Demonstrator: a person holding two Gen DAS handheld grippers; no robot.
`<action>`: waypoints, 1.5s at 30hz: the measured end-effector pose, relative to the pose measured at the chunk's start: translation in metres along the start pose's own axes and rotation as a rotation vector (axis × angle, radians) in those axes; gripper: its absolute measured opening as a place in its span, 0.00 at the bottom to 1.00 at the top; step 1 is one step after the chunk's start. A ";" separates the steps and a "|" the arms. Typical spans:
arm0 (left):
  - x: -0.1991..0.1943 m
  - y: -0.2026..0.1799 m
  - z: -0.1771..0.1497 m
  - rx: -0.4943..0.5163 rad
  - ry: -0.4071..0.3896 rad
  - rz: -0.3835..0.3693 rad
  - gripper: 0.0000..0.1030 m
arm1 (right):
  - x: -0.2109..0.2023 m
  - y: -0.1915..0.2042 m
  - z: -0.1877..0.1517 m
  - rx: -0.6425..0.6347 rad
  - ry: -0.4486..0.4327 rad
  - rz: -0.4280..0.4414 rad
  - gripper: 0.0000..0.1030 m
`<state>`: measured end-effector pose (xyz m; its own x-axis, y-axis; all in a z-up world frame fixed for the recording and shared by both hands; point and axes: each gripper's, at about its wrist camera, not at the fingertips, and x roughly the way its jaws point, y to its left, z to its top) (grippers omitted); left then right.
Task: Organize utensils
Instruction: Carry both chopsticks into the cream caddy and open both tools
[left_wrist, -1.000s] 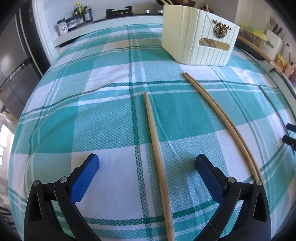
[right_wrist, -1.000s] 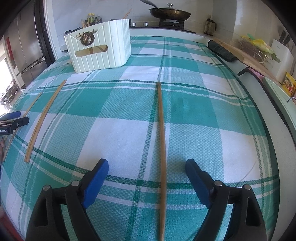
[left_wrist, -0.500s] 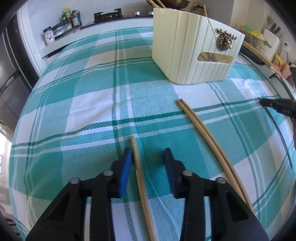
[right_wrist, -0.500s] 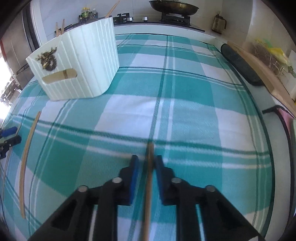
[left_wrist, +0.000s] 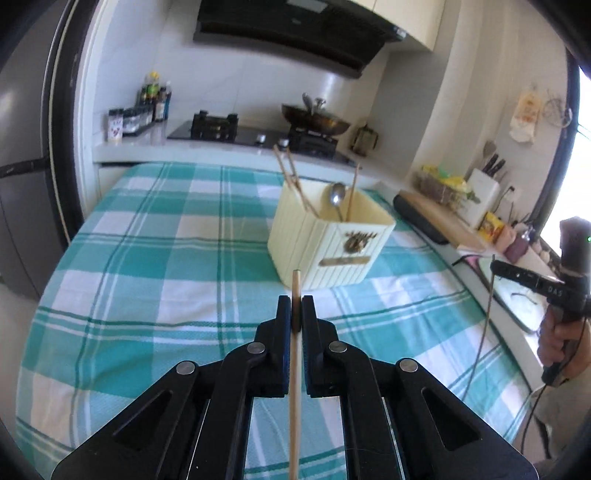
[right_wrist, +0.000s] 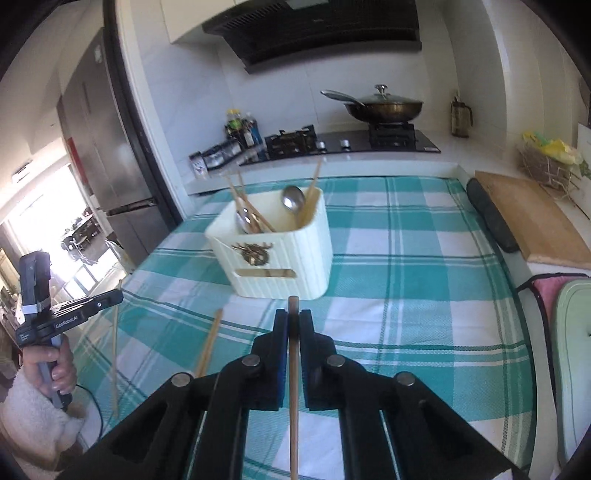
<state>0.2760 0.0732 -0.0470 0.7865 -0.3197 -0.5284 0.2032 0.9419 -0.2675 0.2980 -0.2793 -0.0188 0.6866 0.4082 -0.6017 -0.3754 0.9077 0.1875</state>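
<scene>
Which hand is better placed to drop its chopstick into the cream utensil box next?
Neither clearly. The left gripper and right gripper are each shut on a chopstick, both pointing straight at the cream utensil box, which looks similarly near in each view.

I read both wrist views as bright daylight: the light pours in from a blown-out window (left_wrist: 581, 155) at the right edge of the left view and from a washed-out doorway (right_wrist: 44, 221) at the left edge of the right view, where detail is lost to glare. The fisheye bends the walls and the checked tabletop (left_wrist: 166, 258) hard toward the rim, and each frame darkens to black in its corners. The cream utensil box (right_wrist: 280, 251) looks slightly smeared in both views, the black fingers (right_wrist: 314, 343) in the foreground stay sharp, and pale sun patches lie across the cloth at lower right.
</scene>
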 end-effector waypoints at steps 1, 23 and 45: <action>-0.009 -0.003 0.004 0.006 -0.022 -0.009 0.04 | -0.012 0.009 0.001 -0.020 -0.020 0.006 0.06; -0.060 -0.034 0.102 0.078 -0.183 -0.063 0.03 | -0.056 0.029 0.080 -0.069 -0.249 -0.009 0.06; 0.113 -0.021 0.172 0.030 -0.148 0.108 0.03 | 0.098 0.025 0.168 -0.187 -0.304 -0.094 0.06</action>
<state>0.4610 0.0354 0.0372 0.8814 -0.1995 -0.4281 0.1278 0.9734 -0.1904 0.4599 -0.2001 0.0572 0.8667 0.3597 -0.3457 -0.3899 0.9206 -0.0197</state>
